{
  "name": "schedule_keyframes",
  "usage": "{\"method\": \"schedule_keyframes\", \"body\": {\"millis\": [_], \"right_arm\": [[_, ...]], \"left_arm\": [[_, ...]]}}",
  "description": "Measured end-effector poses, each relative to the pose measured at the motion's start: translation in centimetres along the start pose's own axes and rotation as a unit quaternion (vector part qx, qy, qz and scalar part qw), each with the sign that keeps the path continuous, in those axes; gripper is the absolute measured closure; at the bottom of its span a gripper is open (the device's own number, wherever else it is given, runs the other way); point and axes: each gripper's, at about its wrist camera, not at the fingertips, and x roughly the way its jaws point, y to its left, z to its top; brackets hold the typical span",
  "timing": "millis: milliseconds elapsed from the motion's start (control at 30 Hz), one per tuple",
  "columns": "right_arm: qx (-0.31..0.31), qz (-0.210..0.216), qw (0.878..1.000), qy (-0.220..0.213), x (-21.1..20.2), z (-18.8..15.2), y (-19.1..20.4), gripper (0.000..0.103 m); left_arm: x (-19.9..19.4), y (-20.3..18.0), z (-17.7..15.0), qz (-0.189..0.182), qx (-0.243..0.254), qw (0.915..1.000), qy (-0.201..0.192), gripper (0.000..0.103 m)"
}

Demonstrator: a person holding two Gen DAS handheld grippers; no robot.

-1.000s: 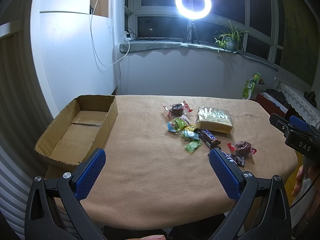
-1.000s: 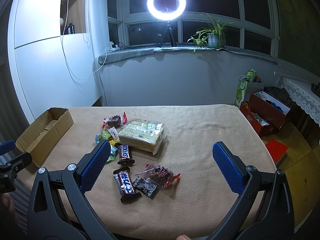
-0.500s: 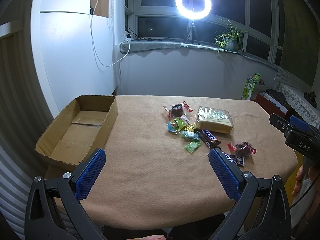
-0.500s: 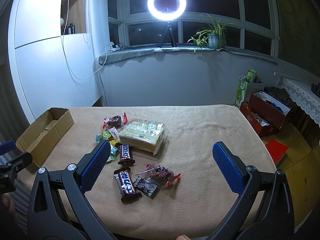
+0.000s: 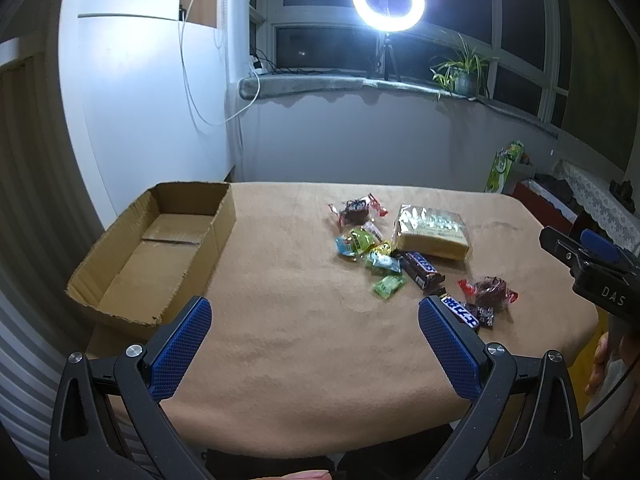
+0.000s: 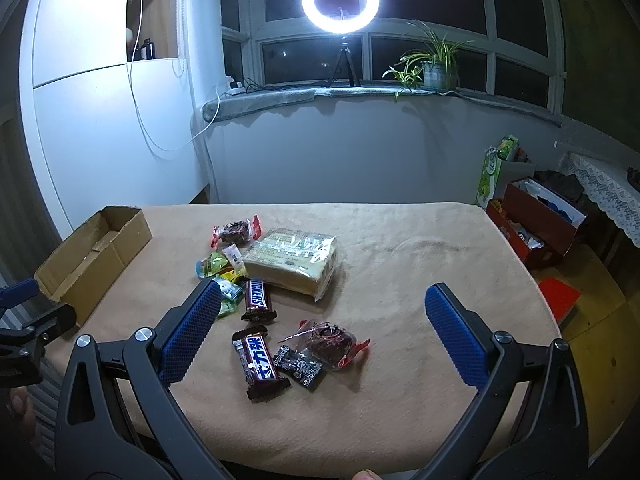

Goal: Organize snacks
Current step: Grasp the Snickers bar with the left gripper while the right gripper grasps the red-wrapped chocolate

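Wrappers on the small green and yellow sweets (image 6: 218, 270) are too crumpled for me to read, and my right gripper's left blue pad (image 6: 190, 330) covers part of that cluster. From the left wrist view, the blue-lettered chocolate bar (image 5: 460, 310) is half hidden behind a blue pad (image 5: 448, 348), and the small black patterned packet (image 5: 486, 315) beside it is barely legible. My right gripper (image 5: 592, 264) shows there only as a black body at the frame edge, cut off.

Beige cloth covers the tabletop (image 5: 304, 320), which stands in a dim room with a white wall, a dark window, a glowing ring light on a tripod (image 6: 340, 0) and a potted spider plant (image 6: 434, 66) on the sill. A red open box (image 6: 536, 224) sits on the floor to the right.

An open brown cardboard box (image 5: 160, 256), with nothing inside, rests on the tabletop's left edge, well apart from the snacks. The clear-wrapped pale cake block (image 6: 294, 260) lies mid-table; a brown Snickers bar (image 6: 258, 300) lies just beside it. Two red-ended clear packets of dark dried fruit lie at either end: one far (image 6: 234, 230), one near (image 6: 330, 342), touching the black packet (image 6: 298, 366) next to the blue-lettered bar (image 6: 260, 362).

I see my left gripper (image 5: 316, 346) spread wide and empty above bare cloth; the right gripper (image 6: 322, 334) is likewise spread wide, holding nothing, hovering over the near packets.
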Motion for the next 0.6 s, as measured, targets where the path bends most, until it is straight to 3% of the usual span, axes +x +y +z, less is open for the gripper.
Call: {"method": "schedule_keyframes", "body": {"millis": [200, 467, 600], "right_arm": [[-0.002, 0.001, 1.000, 0.029, 1.2, -1.3, -0.8, 0.000], [-0.012, -0.015, 0.993, 0.114, 6.1, -7.2, -3.8, 0.000], [-0.009, -0.005, 0.993, 0.117, 6.7, -8.8, -5.0, 0.000]], "left_arm": [[1.6, -1.0, -0.5, 0.005, 0.027, 0.9996, 0.003, 0.000], [7.9, -4.5, -4.0, -0.015, 0.077, 0.9949, 0.064, 0.000], [10.1, -6.0, -5.7, -0.032, 0.106, 0.9886, 0.102, 0.000]]}}
